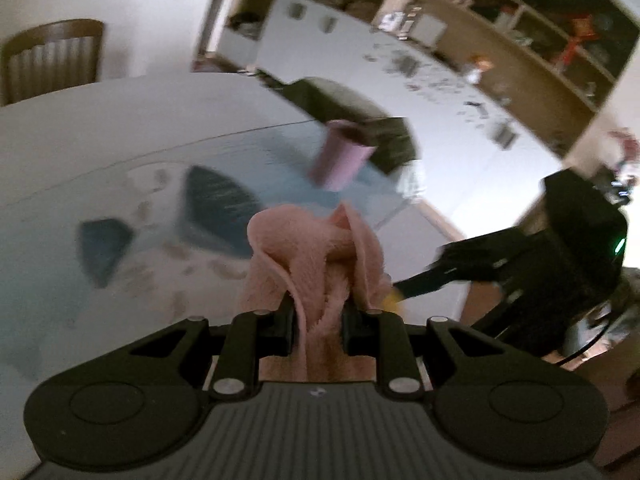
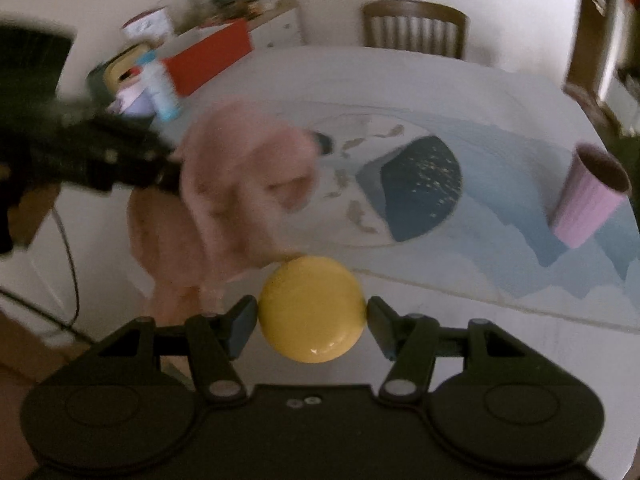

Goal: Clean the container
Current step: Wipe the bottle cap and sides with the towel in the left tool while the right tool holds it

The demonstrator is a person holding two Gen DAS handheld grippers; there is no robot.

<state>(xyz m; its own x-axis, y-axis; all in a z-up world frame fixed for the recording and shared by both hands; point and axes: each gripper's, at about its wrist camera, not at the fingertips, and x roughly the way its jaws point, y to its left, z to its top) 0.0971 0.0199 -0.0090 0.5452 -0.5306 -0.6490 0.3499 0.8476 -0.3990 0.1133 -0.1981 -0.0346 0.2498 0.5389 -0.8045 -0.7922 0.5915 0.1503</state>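
Observation:
My left gripper [image 1: 318,312] is shut on a bunched pink cloth [image 1: 316,248], which hides its fingertips. In the right wrist view that same cloth [image 2: 244,184] hangs blurred from the left gripper [image 2: 176,172], just above and left of a round yellow container [image 2: 311,309]. My right gripper [image 2: 312,316] is shut on the yellow container, one finger on each side. In the left wrist view only a yellow sliver of the container [image 1: 392,298] shows at the tip of the right gripper [image 1: 404,290], touching the cloth's lower right edge. Both are held above the near table edge.
A white table [image 2: 460,340] carries a blue and white printed mat [image 2: 420,184]. A pink ribbed cup [image 2: 588,200] stands on the mat at the right. A wooden chair [image 2: 416,30] is at the far side. A spray bottle [image 2: 162,88] and boxes sit at far left.

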